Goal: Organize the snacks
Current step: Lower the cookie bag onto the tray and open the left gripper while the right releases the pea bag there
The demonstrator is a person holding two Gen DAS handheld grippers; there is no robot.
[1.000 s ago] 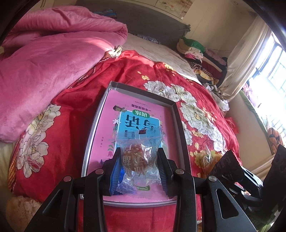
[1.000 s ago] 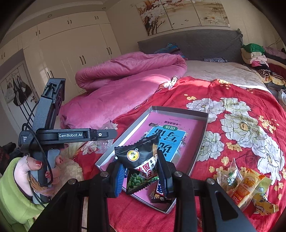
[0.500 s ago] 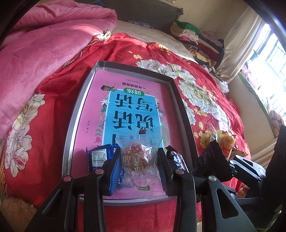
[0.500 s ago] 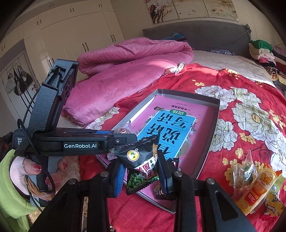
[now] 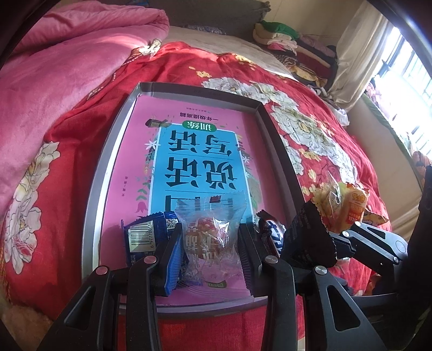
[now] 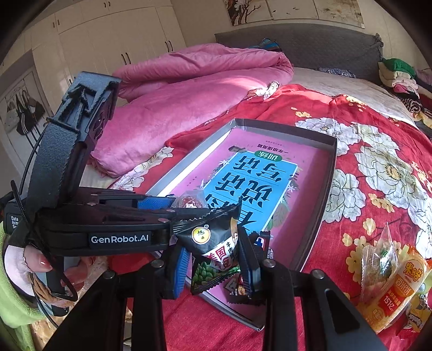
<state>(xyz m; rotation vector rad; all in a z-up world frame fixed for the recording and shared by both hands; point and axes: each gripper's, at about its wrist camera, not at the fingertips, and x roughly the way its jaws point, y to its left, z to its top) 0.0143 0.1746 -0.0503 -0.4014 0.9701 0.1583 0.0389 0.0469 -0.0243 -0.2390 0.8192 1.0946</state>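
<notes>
Left wrist view: the blue barcode packet point(image 5: 147, 237) at lower centre is partly hidden behind the left hand-held gripper point(image 5: 211, 243); its brand cannot be read. Right wrist view: the orange snack packets point(image 6: 391, 291) at lower right are cut off by the frame edge. The dark wrapper point(image 6: 244, 290) at the grey tray point(image 6: 328, 194) corner is mostly covered; print illegible.

A bedroom in bright daylight: a wide bed under a red bedspread printed with large white flowers point(image 6: 378, 172), a rumpled pink plush quilt point(image 6: 189, 81) heaped along one side, a grey padded headboard point(image 6: 310, 46) behind. Cream wardrobe doors with dark handles point(image 6: 113, 35) line one wall; a painted panel point(image 6: 291, 10) hangs above. Folded clothes point(image 5: 291, 46) are stacked beside a pale curtain point(image 5: 359, 51) and a sunlit window point(image 5: 405, 89)
</notes>
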